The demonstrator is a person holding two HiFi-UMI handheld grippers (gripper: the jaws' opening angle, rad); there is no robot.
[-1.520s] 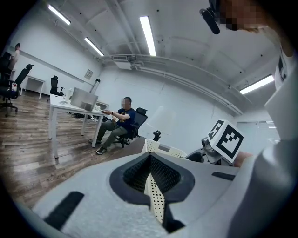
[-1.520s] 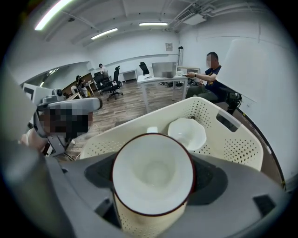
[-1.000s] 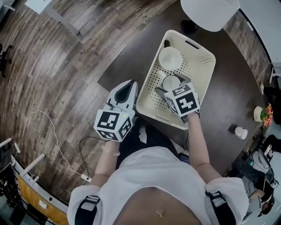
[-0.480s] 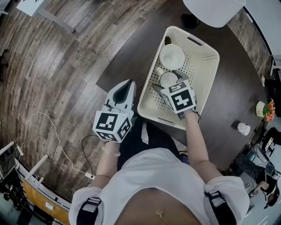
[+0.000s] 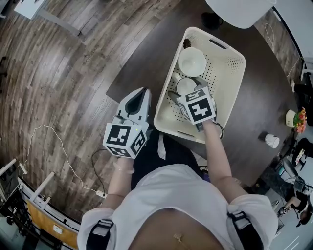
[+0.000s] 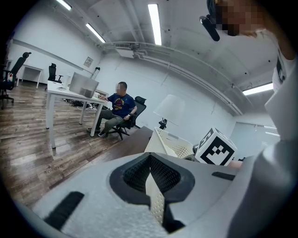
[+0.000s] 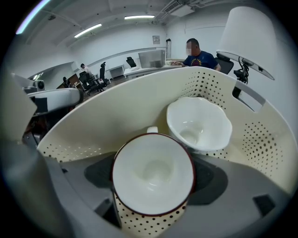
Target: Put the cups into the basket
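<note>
You have three cups, one dotted cup (image 7: 152, 174), one wavy white cup (image 7: 200, 123), one small cup (image 5: 270, 140), one basket (image 5: 230, 85), two grippers, left gripper (image 5: 142, 93), right gripper (image 5: 188, 93), one table (image 5: 254, 100), one lampshade (image 5: 239, 7), one flower pot (image 5: 292, 119).

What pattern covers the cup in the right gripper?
The cup has dark dots on cream; clearest in the right gripper view.

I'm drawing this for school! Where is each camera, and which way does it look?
Head view: on the person's head, looking steeply down at the basket; arms, torso, both grippers show.
Left gripper view: on the left gripper, looking across the room; its jaws, shut on the basket's rim, show.
Right gripper view: on the right gripper, looking down into the basket; its jaws hold the dotted cup.
Shared: head and right gripper views both show the white cup.
</note>
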